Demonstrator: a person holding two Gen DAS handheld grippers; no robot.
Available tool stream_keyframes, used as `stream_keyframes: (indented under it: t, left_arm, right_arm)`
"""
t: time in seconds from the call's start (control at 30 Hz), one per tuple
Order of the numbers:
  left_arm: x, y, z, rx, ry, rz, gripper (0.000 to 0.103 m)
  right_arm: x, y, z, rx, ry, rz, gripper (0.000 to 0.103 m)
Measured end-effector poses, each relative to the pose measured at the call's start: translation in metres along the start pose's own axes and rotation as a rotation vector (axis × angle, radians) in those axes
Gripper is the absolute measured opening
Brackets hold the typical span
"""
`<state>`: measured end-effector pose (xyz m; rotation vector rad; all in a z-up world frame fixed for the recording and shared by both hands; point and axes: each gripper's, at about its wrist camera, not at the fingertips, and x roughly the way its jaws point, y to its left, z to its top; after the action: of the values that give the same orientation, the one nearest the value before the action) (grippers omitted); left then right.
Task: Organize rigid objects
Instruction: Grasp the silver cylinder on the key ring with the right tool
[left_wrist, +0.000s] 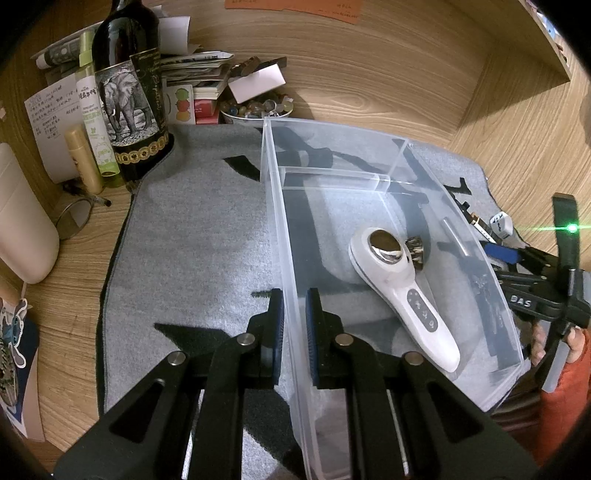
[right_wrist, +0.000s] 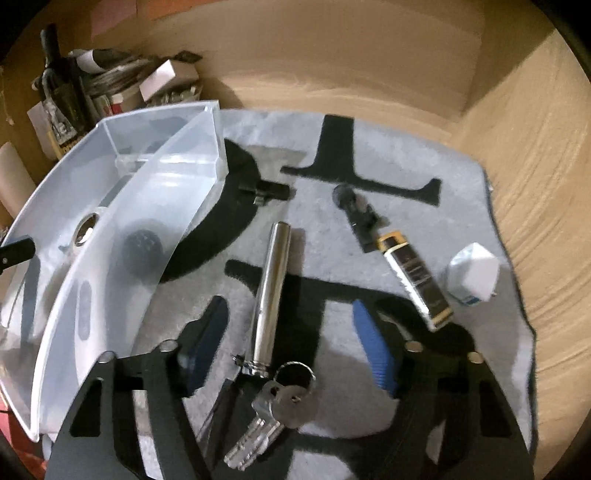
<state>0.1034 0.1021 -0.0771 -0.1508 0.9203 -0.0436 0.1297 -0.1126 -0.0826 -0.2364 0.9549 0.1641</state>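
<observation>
A clear plastic bin (left_wrist: 273, 229) stands on a grey mat (left_wrist: 192, 240). My left gripper (left_wrist: 294, 317) is shut on the bin's left wall, one finger on each side. Inside the bin lie a white handheld device with a metal head (left_wrist: 402, 291) and a small dark knob (left_wrist: 415, 251). My right gripper (right_wrist: 288, 343) is open over the mat, its fingers either side of a shiny metal cylinder (right_wrist: 271, 295). A padlock with keys (right_wrist: 284, 402) lies just below the cylinder. The bin (right_wrist: 122, 206) is to its left.
On the mat right of the bin lie a black and gold lighter (right_wrist: 415, 280), a white plug adapter (right_wrist: 472, 273), a small black tool (right_wrist: 354, 206) and a black clip (right_wrist: 264, 190). A wine bottle (left_wrist: 129, 88), tubes, papers and a bead bowl (left_wrist: 256, 107) stand at the back left.
</observation>
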Motion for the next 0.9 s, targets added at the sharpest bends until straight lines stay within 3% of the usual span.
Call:
stream_keyframes:
  t: [0.1, 0.17, 0.23, 0.53, 0.9]
  left_arm:
    - [0.000, 0.000, 0.000, -0.001, 0.000, 0.000, 0.011]
    - [0.000, 0.000, 0.000, -0.001, 0.000, 0.000, 0.011]
    - [0.000, 0.000, 0.000, 0.000, 0.000, 0.000, 0.011]
    - [0.000, 0.000, 0.000, 0.000, 0.000, 0.000, 0.011]
    - [0.000, 0.000, 0.000, 0.000, -0.001, 0.000, 0.011]
  right_arm:
    - [0.010, 0.003, 0.000, -0.008, 0.033, 0.013, 0.048]
    - [0.011, 0.004, -0.001, -0.011, 0.028, 0.019, 0.044]
    - [0.009, 0.005, -0.002, -0.022, 0.016, 0.025, 0.015]
    - [0.000, 0.005, 0.000, -0.034, -0.019, 0.032, 0.014]
    - [-0.042, 0.007, 0.020, -0.021, -0.157, 0.027, 0.014]
